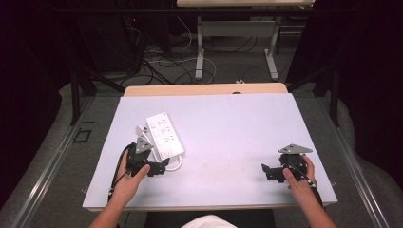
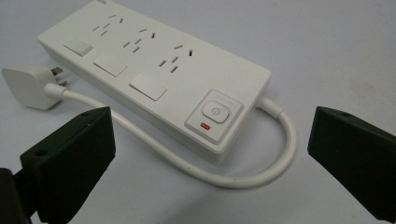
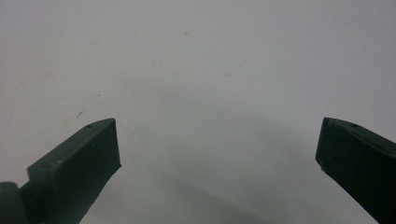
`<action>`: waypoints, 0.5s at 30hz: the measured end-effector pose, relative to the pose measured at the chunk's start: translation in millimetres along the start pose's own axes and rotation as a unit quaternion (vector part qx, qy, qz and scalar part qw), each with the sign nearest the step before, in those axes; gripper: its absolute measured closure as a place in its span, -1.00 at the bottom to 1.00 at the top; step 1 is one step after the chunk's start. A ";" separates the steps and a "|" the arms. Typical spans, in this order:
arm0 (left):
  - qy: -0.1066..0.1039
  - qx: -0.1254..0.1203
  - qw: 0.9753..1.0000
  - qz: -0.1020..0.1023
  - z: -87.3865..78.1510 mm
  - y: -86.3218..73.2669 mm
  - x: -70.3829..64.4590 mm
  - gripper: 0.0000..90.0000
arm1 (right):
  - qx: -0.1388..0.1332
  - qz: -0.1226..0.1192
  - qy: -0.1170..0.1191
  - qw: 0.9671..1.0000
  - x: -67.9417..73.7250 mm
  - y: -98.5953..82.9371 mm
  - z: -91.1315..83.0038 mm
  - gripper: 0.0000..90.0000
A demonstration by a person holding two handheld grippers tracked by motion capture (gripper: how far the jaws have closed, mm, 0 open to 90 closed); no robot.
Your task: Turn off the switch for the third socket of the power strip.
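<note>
**Power strip lies by the left tool, both tools wide open and empty**

High view: a white power strip (image 1: 165, 135) lies flat on the pale table (image 1: 228, 123), left of centre, set at a slant. Its white plug (image 1: 141, 130) rests just beside its left side, and its cord (image 1: 177, 165) curls out from the near end. The left tool (image 1: 159, 167), held in the person's left hand (image 1: 127, 180), sits on the table just beside the strip's near end, close to the cord. The right tool (image 1: 265, 170), held in the right hand (image 1: 298, 178), rests well apart on the right part of the table.

Left gripper view: the left tool's (image 2: 210, 149) jaws stand wide apart with nothing between them. Just ahead lies the power strip (image 2: 154, 70), with three rocker switches, three sets of socket holes and a power button (image 2: 215, 112) with a small red mark below it. The cord (image 2: 196, 165) loops past the near end toward the plug (image 2: 28, 86) at the left.

Right gripper view: the right tool's (image 3: 217, 149) jaws are spread wide over bare table (image 3: 201, 70), gripping nothing
</note>
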State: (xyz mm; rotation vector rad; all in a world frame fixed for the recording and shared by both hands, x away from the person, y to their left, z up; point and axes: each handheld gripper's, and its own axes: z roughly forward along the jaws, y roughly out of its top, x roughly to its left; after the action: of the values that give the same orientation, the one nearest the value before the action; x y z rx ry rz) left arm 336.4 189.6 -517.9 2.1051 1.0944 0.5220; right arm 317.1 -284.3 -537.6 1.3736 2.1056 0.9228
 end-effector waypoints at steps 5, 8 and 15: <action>-0.003 -0.005 1.000 -0.006 3.7 -3.9 -4.4 -0.98 | 0.001 0.000 0.004 1.000 -0.4 -0.7 0.8 -1.00; -0.006 -0.006 1.000 -0.004 4.7 -5.6 -6.2 -0.98 | -0.001 0.001 0.006 1.000 -1.0 -0.9 1.4 -1.00; -0.018 -0.015 1.000 -0.006 6.5 -9.5 -10.0 -0.97 | 0.000 0.005 0.007 1.000 -2.4 -2.1 2.9 -1.00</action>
State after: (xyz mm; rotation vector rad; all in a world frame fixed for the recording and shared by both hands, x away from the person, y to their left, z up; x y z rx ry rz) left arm 329.7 182.6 -529.6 2.0741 1.0718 0.4910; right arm 318.8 -286.2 -541.0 1.3841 2.1107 0.9377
